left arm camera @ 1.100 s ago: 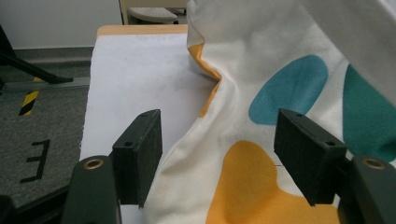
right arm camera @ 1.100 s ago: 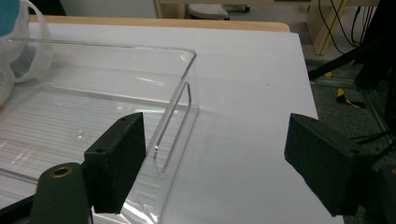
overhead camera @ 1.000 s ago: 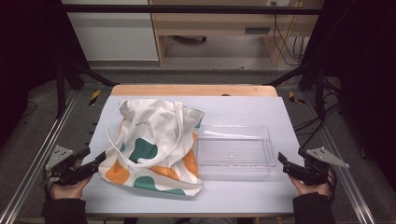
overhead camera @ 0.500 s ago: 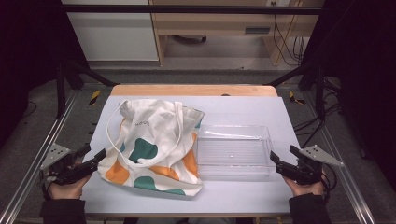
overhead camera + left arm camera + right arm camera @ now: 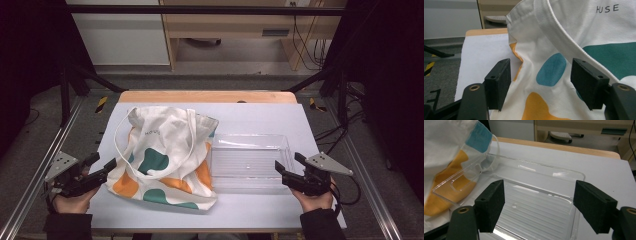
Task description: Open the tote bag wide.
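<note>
- A white cloth tote bag (image 5: 165, 155) with teal and orange blobs lies flat on the left half of the table (image 5: 260, 117), its long handle looped over its top face; small dark lettering sits near its upper part.
- At the bag's 3 o'clock, a clear plastic tray (image 5: 250, 161) rests on the table; in the right gripper view the bag's edge touches the tray's near-left rim.
- At the bag's 8 o'clock, the left gripper (image 5: 102, 163) is held in the person's left hand (image 5: 75, 200), jaws spread apart and holding nothing; in the left gripper view they stand on either side of the bag's corner (image 5: 549, 72), the cloth between them but not pinched.
- At the tray's 4 o'clock, the right gripper (image 5: 289, 162) sits in the right hand (image 5: 314, 199), jaws wide apart and empty, just at the tray's near right corner, pointing over it.
- Beyond the table at 12 o'clock stand a wooden edge strip (image 5: 207, 96) and pale cabinets (image 5: 120, 35).
</note>
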`<action>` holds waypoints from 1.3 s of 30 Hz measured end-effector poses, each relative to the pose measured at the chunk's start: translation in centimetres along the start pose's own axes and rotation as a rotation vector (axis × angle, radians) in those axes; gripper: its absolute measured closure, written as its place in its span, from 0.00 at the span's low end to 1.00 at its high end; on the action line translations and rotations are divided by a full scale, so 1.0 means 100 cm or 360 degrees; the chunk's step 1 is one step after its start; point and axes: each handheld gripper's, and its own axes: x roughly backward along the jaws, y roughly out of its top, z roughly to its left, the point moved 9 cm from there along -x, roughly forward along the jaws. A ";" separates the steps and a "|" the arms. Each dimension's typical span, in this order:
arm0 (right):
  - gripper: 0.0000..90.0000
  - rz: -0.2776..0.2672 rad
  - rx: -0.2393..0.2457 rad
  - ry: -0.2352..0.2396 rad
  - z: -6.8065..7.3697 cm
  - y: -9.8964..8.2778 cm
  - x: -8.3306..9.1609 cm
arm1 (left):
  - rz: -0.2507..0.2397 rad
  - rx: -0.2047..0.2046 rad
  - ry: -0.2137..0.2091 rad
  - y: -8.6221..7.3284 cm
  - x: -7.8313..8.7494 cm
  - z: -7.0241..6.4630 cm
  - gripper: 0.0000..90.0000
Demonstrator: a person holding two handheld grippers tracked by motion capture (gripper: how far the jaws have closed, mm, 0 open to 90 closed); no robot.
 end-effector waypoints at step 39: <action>0.38 -0.0063 0.0088 0.0339 0.103 0.051 -0.040 | -0.0048 -0.0147 -0.0047 0.054 -0.025 -0.045 0.41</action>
